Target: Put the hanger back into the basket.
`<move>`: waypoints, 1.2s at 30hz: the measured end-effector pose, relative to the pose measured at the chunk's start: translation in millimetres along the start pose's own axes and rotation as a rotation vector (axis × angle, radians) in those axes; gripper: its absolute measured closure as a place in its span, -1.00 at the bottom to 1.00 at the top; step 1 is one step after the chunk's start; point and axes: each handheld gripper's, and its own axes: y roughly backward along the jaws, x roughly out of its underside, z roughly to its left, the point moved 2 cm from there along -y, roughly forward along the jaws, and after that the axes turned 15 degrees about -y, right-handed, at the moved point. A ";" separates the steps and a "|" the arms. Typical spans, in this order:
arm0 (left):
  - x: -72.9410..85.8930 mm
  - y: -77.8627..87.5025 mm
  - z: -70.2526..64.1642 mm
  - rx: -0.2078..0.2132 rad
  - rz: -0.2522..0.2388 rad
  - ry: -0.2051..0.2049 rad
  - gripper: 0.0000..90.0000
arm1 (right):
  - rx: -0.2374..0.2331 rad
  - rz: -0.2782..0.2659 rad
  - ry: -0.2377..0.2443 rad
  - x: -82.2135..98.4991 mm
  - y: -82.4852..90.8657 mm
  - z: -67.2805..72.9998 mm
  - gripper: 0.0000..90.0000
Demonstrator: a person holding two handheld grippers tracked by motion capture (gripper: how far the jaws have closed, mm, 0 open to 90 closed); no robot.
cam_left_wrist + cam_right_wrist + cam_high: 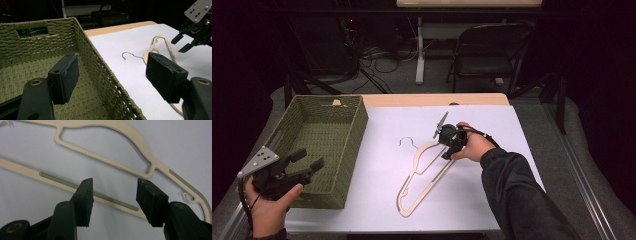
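The cream hanger (422,175) lies flat on the white sheet (377,195) that covers the counter (437,99), its wire hook (406,140) pointing toward the far side and its long bar running down toward the near edge. From the high view the right gripper (451,142) sits over the hanger's upper right arm, held by a hand in a dark sleeve (522,195) — whether the fingers touch the plastic is hard to say from up there. The right gripper view settles it: the two black fingers (86,200) stand spread apart, with the hanger's ribbed lower bar (75,187) passing beneath the gap and nothing pinched between the pads. That close view also shows a small notch hook (188,196) near the hanger's shoulder.

The left gripper (297,167) hovers over the near corner of the green woven basket (347,150), well apart from the hanger. Its own view looks along wide-spread fingers (66,77) that hold nothing, one over the basket's floor and one past its rim, and catches the other gripper (186,42) farther off above the hanger's end — plus a cut-out handle (32,31) in the basket's far wall.
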 end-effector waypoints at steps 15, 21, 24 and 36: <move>2.6 3.8 -0.2 -0.009 0.003 0.006 -0.40 | -0.018 0.057 0.110 -30.3 -18.7 15.2 0.01; 6.3 6.1 1.8 -0.021 0.011 0.016 -0.40 | -0.035 0.087 0.147 -33.4 -35.5 19.7 0.01; 7.4 8.6 1.6 -0.027 0.012 0.018 -0.40 | -0.037 0.113 0.159 -32.3 -43.4 20.1 0.01; 15.1 26.0 -0.1 -0.067 0.021 0.039 -0.40 | -0.077 0.102 0.178 -32.1 -51.7 16.2 0.00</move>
